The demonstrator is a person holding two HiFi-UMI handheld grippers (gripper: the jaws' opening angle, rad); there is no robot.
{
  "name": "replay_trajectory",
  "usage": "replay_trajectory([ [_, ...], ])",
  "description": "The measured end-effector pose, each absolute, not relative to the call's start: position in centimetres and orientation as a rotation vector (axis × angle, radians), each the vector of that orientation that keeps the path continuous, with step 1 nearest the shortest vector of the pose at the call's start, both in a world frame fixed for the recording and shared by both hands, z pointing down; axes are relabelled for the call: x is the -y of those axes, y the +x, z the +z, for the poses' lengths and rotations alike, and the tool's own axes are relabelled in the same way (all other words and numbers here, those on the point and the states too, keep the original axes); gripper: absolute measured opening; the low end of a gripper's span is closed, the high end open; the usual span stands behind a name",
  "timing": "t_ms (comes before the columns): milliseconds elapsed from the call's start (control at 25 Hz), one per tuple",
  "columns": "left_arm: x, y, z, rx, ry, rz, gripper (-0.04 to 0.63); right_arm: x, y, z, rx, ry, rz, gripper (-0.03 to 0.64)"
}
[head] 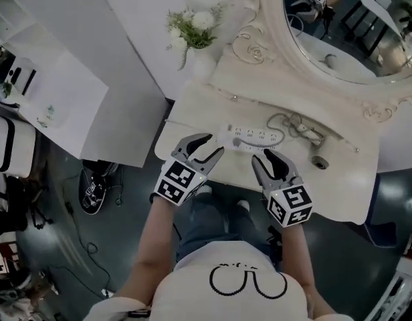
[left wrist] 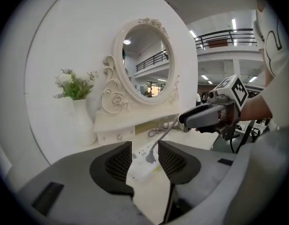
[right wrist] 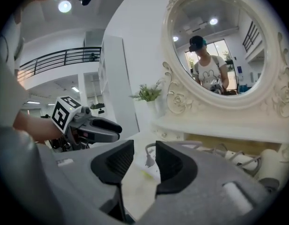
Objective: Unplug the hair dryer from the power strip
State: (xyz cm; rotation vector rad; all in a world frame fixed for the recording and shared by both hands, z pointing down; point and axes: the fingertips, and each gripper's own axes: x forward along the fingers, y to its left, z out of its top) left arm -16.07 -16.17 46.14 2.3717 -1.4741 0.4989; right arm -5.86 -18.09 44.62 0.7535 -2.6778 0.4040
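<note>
Bare surface (head: 237, 167) along the near edge, open for approach right up to the power strip (head: 259, 138). Tighter behind: coiled cord (head: 296, 122) just right of it, raised mirror shelf (head: 259, 79) close behind, vase of flowers (head: 192, 32) at back left.

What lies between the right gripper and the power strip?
Only a short bare stretch of table: the head view shows the right gripper, jaws apart, just short of the power strip.

One power strip (head: 256, 138), one plug (left wrist: 149, 157), one mirror (head: 340, 42), one vase (left wrist: 83, 123)
</note>
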Motion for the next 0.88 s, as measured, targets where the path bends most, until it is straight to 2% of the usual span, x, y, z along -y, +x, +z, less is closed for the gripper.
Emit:
replay_trajectory([
  [120,17.6,-17.3,48.1,1.342,2.434,0.563,0.172,19.1,-6.8,45.0,2.642,0.905,0.443,0.142],
  [280,19.4,-17.7,50.8,1.143,2.520,0.693,0.183,20.7,-6.8,44.8,2.608,1.121,0.488,0.107],
  [640,20.8,-16.1,55.2,0.738,2.675,0.931,0.189,19.3,-7.6,45.8,2.491,1.274,0.445,0.128],
  [880,21.3,-15.3,56.6,0.609,2.707,0.974,0.193,19.1,-8.8,48.1,2.443,1.307,0.494,0.132],
])
